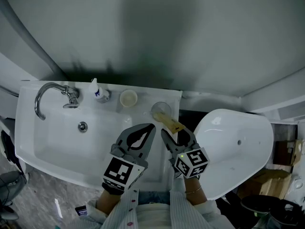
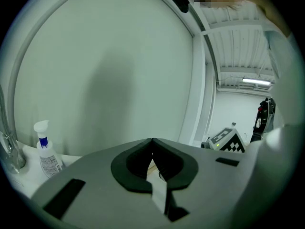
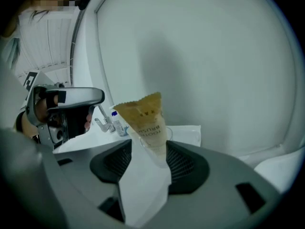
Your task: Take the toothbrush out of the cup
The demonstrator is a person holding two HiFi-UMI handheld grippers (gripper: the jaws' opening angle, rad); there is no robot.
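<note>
White glazed washbasin [image 1: 52, 142] fills the left of the head view. At its upper right corner a clear cup [image 1: 159, 109] holds the toothbrush [image 1: 169, 122] in a tan paper sleeve. I judge it light, stiff within and crinkly outside, so I'd pinch the sleeve's upper end. My right gripper [image 1: 177, 137] stands wide open by it, pads not touching it. My left gripper [image 1: 150, 128] is closed and empty.

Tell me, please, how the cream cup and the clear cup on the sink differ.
The cream round cup is opaque, the clear cup transparent. Nothing sticks out of the cream cup; a tan toothbrush packet leans out of the clear cup. Both stand on the white sink.
</note>
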